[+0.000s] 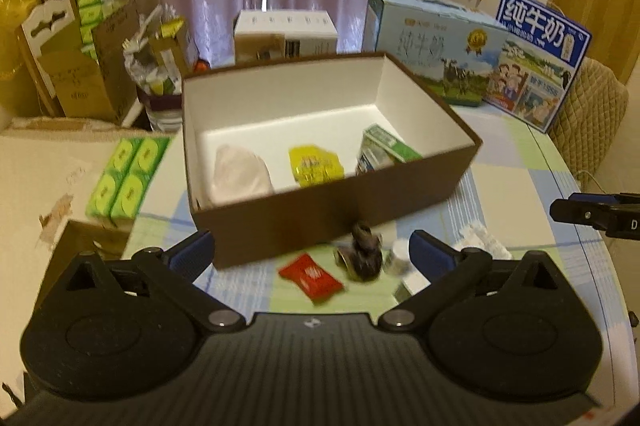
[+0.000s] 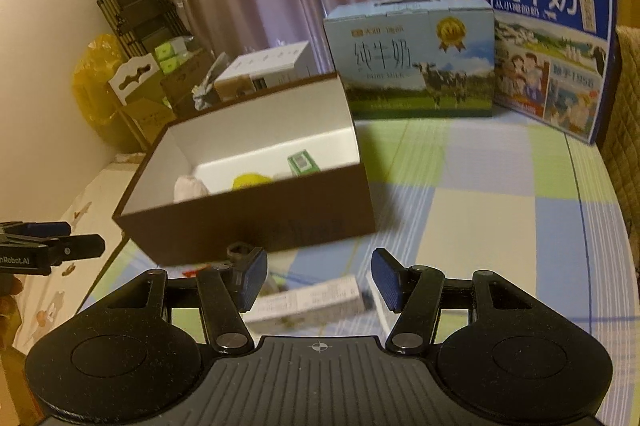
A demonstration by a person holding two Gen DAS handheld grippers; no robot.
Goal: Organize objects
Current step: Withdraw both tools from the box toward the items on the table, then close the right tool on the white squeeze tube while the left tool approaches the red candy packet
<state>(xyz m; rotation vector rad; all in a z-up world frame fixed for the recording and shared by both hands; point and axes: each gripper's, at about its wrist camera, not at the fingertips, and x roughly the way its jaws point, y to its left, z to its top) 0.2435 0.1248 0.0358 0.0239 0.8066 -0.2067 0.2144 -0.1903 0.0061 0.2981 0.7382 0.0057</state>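
Observation:
A brown box with a white inside stands on the checked tablecloth and holds a white bundle, a yellow packet and a green-and-white carton. In front of it lie a red packet, a dark lumpy object, a small white bottle and a small white box. My left gripper hovers wide open above these loose items. My right gripper is open too, above the white box, pads clear of it. The brown box also shows in the right wrist view.
Two blue milk cartons stand at the back right of the table. Green tissue packs lie left of the brown box, with cardboard boxes and clutter behind. A white box sits before the curtain. A chair back is at the right.

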